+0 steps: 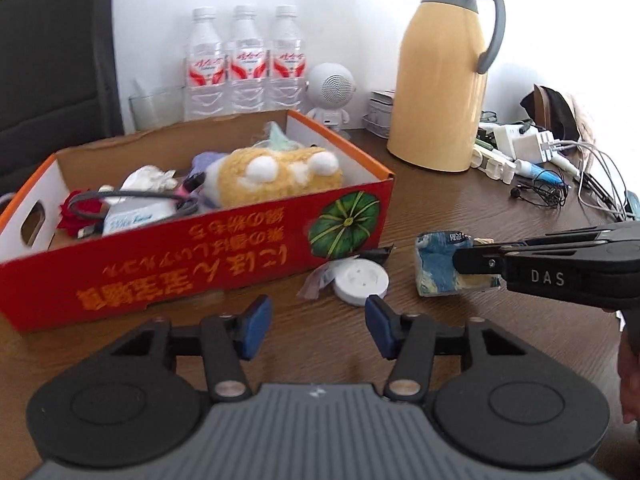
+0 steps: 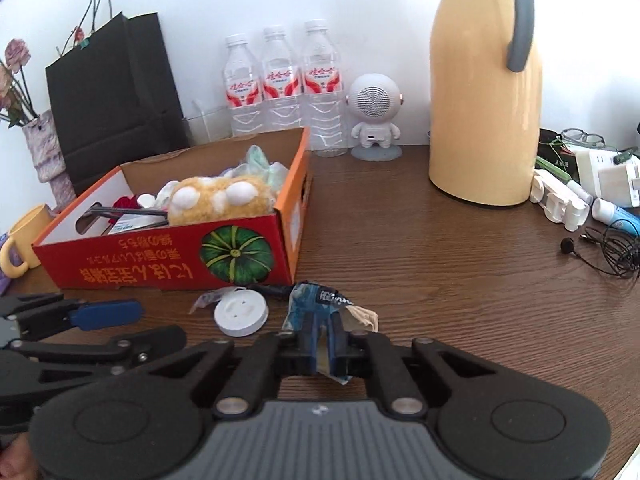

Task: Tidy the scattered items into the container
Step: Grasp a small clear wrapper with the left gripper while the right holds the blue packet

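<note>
Two grippers share the lower part of both views above a brown wooden table [image 2: 440, 280]. At the bottom centre of the right wrist view, the right gripper [image 2: 324, 344] has its jaws pressed onto a crumpled blue packet [image 2: 316, 304], pinching it near its lower end; a torn beige flap sticks out to the right of the packet. In the left wrist view the same packet appears at middle right, clamped from the right side.

At the bottom centre of the left wrist view, the left gripper [image 1: 316, 322] has its blue-padded jaws spread wide with nothing between them. Just past its right fingertip lies a white round disc [image 1: 362, 282] flat on the table, with a scrap of clear wrapper [image 1: 316, 282] touching its left edge.

Filling the left half of both views sits the red cardboard box [image 1: 200, 256], printed with yellow characters and a green pumpkin. Inside it lie a yellow plush toy [image 1: 276, 176], a grey cable [image 1: 132, 200], a white pack and something red at the left end.

Along the white wall at the top stand three water bottles [image 1: 244, 60], a small white robot-shaped speaker [image 1: 332, 92] and a tall yellow jug [image 1: 444, 76]. At the right edge lies a tangle of chargers and cables [image 1: 540, 152].
</note>
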Demonstrator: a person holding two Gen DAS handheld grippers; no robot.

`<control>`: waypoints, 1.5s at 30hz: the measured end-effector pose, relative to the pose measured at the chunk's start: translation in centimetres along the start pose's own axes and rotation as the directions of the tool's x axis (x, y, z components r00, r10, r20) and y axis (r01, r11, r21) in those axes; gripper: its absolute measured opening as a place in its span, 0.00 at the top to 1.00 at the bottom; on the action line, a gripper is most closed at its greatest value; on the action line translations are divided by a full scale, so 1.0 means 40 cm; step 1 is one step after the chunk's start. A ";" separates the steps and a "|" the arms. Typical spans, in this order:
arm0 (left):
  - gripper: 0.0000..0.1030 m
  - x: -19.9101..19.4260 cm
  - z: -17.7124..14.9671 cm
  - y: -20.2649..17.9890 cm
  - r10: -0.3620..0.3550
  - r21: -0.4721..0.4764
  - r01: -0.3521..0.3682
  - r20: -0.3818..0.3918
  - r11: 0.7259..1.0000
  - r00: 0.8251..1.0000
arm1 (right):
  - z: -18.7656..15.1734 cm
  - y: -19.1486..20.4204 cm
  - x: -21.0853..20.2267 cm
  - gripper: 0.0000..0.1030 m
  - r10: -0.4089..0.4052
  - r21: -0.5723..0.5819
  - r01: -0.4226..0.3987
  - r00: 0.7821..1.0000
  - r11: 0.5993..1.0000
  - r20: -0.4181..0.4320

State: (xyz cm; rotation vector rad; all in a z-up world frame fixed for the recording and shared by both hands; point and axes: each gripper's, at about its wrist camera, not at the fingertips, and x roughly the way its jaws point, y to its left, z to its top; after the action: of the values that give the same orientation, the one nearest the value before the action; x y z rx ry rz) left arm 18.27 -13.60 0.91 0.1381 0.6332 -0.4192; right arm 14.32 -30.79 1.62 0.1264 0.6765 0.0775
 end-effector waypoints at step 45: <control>0.99 0.088 0.038 0.037 -0.043 -0.112 0.040 -0.021 0.993 0.999 | -0.037 0.007 0.056 0.51 0.037 0.035 -0.038 0.999 0.999 0.020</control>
State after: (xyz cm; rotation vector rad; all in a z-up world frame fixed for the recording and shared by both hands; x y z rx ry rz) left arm 22.26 -13.81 0.01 0.0239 0.6822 -0.4219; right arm 15.13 -30.13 -0.89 0.1739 0.6569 0.0999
